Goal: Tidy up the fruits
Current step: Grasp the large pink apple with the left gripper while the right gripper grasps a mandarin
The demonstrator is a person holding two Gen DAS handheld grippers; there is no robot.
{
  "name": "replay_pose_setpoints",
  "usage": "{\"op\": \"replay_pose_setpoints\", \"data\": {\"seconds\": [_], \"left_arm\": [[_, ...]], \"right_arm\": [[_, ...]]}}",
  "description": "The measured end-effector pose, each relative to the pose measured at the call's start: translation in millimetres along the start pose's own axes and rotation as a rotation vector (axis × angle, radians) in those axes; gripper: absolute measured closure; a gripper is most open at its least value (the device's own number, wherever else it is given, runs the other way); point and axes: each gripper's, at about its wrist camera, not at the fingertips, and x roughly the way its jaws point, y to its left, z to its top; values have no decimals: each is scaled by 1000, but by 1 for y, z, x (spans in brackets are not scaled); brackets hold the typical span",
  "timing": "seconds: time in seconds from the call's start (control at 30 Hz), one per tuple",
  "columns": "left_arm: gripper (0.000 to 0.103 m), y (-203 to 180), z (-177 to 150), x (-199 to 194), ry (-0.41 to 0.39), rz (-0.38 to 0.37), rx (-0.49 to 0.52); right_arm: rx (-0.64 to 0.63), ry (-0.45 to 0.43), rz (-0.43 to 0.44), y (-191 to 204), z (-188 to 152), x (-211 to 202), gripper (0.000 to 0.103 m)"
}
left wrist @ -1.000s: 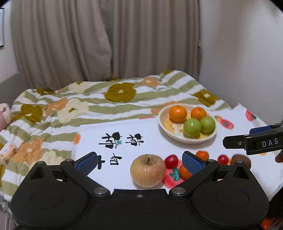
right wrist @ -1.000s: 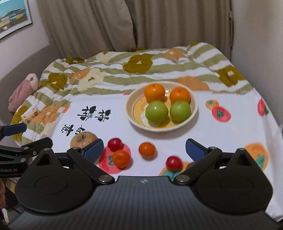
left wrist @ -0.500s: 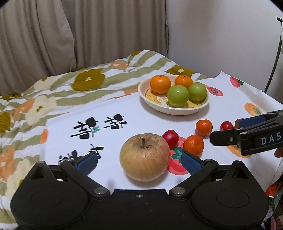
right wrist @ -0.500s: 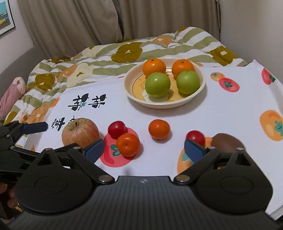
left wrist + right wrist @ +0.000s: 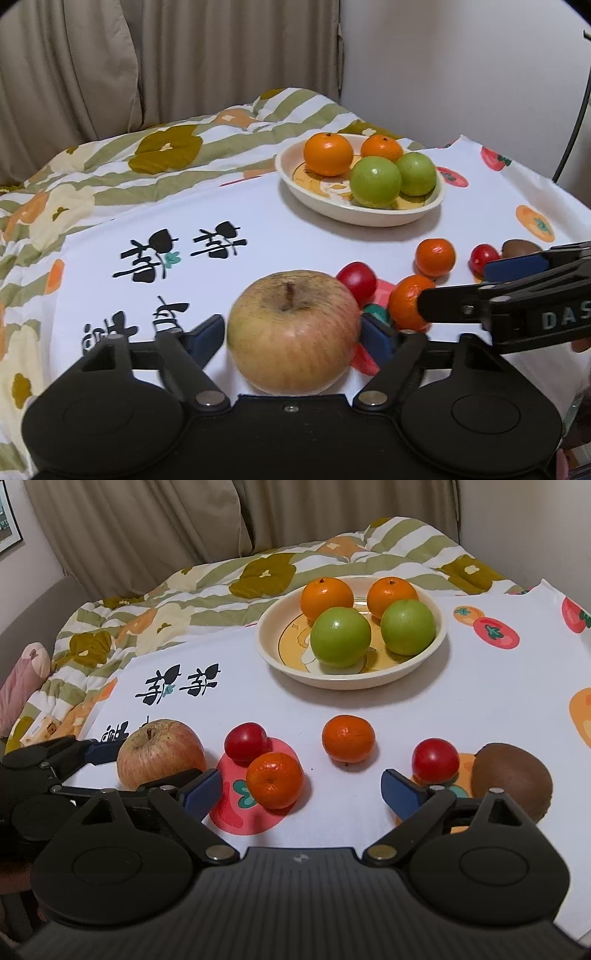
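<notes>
Far left of the right wrist view, the left gripper point(image 5: 110, 762) is closing on the big apple point(image 5: 160, 753), one blue pad at each flank. In its own view the right-hand pad looks to touch the skin while the left-hand pad shows a sliver of daylight, so no firm pinch yet. That apple sits low and left on the white cloth point(image 5: 369, 701); I'd call it the heaviest piece here, firm and smooth-skinned, best taken across its widest middle so it can't squirt out. Moving right: a red cherry tomato point(image 5: 245, 743) touches a small mandarin point(image 5: 274, 780), close beside the apple, so little room on that flank. Centre, a second mandarin point(image 5: 348, 738) stands alone. Up above, the cream bowl point(image 5: 269, 653) holds two oranges and two green apples, looking full; open cloth lies between it and the loose fruit. Bottom centre, the right gripper point(image 5: 301, 794) is spread wide, nothing between its pads. Lower right, another tomato point(image 5: 436, 760) and a brown kiwi point(image 5: 511, 777), probably softer, sit near the cloth's edge.
</notes>
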Motion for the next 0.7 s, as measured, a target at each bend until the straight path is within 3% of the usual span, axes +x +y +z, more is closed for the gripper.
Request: {"op": "replay_pose_setpoints", "data": {"seconds": [0.4,0.7], "left_arm": [[24,-3,-2,-3,6,14,18],[24,6,-13,-17,26,53,-23]], "right_arm": [[0,42,24,8,6,19,19],[-31,69,14,14,3,28,23]]}}
